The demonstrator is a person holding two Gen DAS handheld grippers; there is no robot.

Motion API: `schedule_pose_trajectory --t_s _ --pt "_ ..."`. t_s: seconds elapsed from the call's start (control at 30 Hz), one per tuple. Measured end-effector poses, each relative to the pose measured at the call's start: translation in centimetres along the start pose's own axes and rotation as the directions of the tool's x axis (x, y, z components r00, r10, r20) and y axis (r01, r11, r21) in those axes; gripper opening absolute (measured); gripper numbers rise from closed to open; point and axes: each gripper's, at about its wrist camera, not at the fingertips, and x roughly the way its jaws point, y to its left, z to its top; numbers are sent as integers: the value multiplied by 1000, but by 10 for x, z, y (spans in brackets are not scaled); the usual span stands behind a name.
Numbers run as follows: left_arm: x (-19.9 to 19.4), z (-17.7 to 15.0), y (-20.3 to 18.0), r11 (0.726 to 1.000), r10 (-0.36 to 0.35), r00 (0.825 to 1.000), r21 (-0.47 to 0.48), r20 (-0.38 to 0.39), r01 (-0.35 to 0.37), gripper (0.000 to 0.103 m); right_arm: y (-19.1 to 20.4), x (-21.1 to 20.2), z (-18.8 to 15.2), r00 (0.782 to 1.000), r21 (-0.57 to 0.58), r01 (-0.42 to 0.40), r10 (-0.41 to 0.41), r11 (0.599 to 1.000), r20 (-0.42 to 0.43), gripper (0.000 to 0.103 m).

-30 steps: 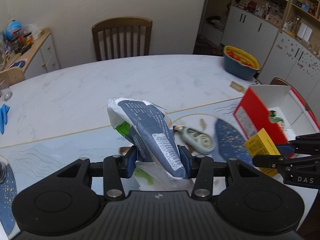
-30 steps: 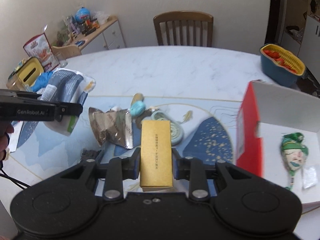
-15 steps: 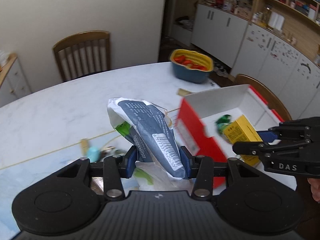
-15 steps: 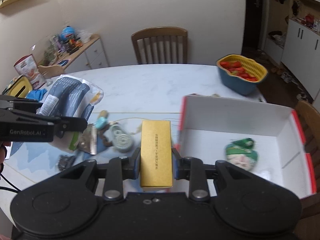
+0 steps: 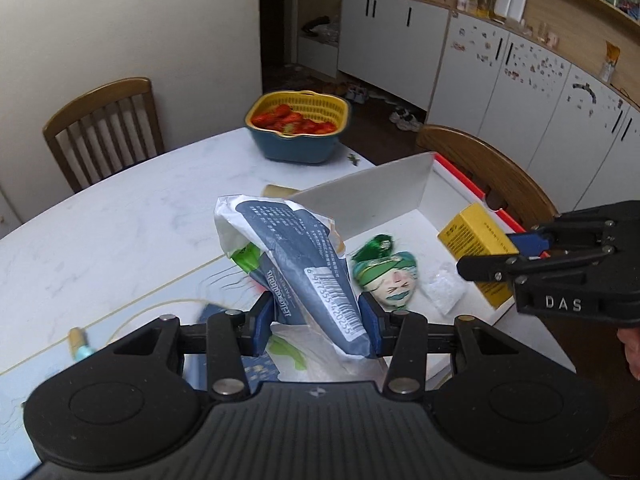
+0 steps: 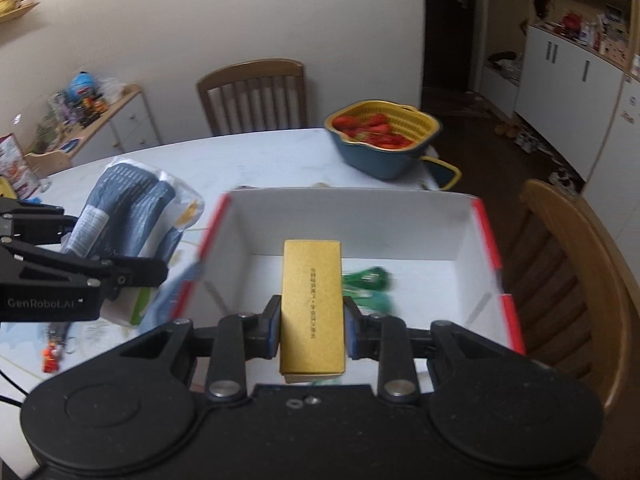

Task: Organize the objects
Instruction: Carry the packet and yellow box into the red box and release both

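**Two things ready to go in the box**

Both hands are full. The left gripper (image 5: 316,316) squeezes a blue and white bag (image 5: 304,264) between its blue pads – the bag sticks up and forward, just at the near side of the red and white box (image 6: 484,232). The right gripper (image 6: 311,328) pinches a gold box (image 6: 312,304) on both long sides, and it hangs over the open box.

This looks like the putting-in step. Next, each hand should go lower into the box and then let go – one at a time may be best, because the two grippers are close together and could bump.

Inside the box there is already a green wrapped treat (image 5: 386,272) and a small clear packet (image 5: 444,292). The new things should land beside them, not on top. The bag is big and floppy, so it may catch on the box wall.

Around the box: a yellow and blue basket (image 5: 298,128) of red fruit sits farther back on the white table (image 5: 132,220). Wooden chairs (image 5: 106,128) stand around. Small bits still lie on the table at the left, waiting their turn
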Motion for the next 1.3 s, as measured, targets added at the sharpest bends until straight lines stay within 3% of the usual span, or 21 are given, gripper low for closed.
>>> schedule_pose_trajectory --t_s 0.23,0.43,0.87,1.3 --pt "40 16 -31 1000 6 998 31 -63 -4 45 -44 14 1 999 29 44 -43 999 -16 28" --pt "80 21 -48 995 61 989 87 -134 -50 45 -61 44 3 997 30 53 -51 998 -50 28" --pt "152 17 -46 985 166 934 94 -317 -143 45 -67 107 -10 976 -21 42 -46 999 -215 28" --pt "175 11 -47 989 148 902 89 -405 -122 46 -70 125 -4 962 -32 27 -35 999 -270 29"
